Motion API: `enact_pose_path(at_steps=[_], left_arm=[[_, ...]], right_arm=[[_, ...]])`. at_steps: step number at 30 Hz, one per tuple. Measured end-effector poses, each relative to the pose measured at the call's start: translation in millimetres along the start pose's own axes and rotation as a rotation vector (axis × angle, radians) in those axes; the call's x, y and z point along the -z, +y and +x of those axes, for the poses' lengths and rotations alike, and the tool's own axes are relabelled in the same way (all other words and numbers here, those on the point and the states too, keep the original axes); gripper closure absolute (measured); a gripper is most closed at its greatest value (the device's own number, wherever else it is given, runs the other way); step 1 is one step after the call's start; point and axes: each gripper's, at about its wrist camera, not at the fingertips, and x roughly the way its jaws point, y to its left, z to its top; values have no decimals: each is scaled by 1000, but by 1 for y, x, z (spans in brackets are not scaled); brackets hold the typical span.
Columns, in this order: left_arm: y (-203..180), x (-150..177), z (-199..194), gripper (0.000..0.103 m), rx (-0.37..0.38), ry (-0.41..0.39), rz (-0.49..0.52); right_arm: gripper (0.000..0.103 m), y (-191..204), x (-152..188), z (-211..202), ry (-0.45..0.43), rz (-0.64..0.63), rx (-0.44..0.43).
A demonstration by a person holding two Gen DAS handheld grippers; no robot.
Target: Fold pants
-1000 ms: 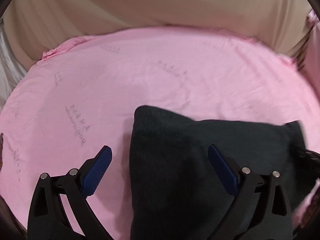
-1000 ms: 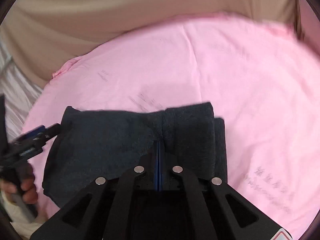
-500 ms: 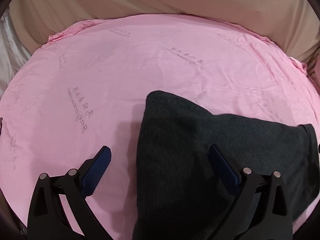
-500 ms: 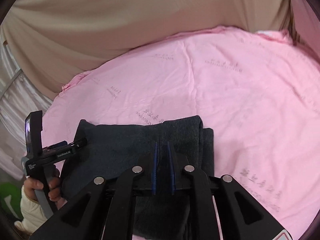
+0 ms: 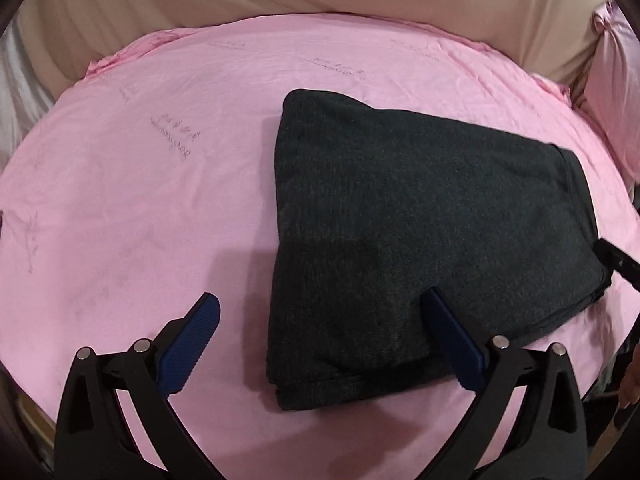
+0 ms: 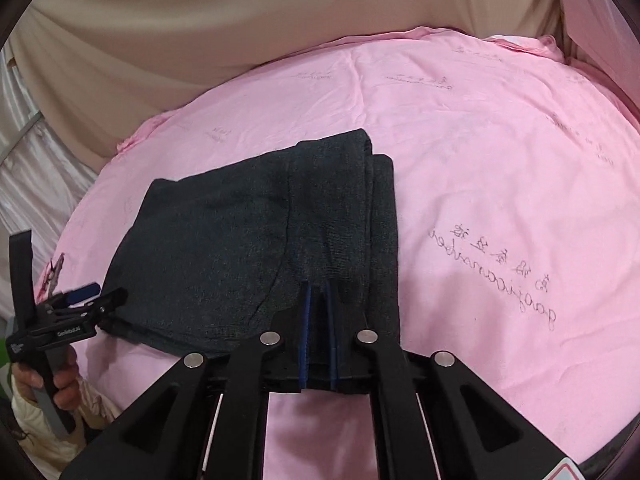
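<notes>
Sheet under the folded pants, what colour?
Pink bed sheet with faint handwriting-style print; clearest in right wrist view.

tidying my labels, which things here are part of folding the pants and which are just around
Part of the job:
folded dark pants
left gripper, open
right gripper, shut

Just around:
pink sheet
beige drape

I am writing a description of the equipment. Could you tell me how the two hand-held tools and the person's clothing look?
Both tools have black, triangular cut-out frames with silver round bolts and ribbed blue fingers. The right tool shows a red-and-white sticker at its lower corner. Seen from there, the left tool carries small white lettering, a grey handle and an upright black piece. The sleeve looks cream and padded.
</notes>
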Motion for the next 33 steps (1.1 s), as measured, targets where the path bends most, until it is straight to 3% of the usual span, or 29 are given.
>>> enact_pose_path(at_steps=[3,5,6,11,18,25,28,31,33], left_arm=[[4,-4,-3,5,13,19,-27],[3,-4,-9,5,10,5,-17],[1,-3,-12,5,6,0,-5],[-1,0,-14,5,3,12,-8],[3,2,-15,5,23,27,-22],[1,0,-16,5,46,35,-7],[1,-3,-15,5,120,50,1],[5,-7,-4,5,282,114,-19],[10,-9,5,5,340,143,-52]], right_arm=[[93,4,-3,-12,-3,13,11],[74,3,1,-23,-23,22,12],[59,2,2,-26,-29,28,23],[53,-9,9,-27,0,73,21],[37,-13,10,-26,8,82,7],[32,-13,7,-21,31,59,-16],[29,-14,4,-15,47,53,-31],[28,-17,1,-4,77,59,-47],[27,-21,1,5,103,81,-85]])
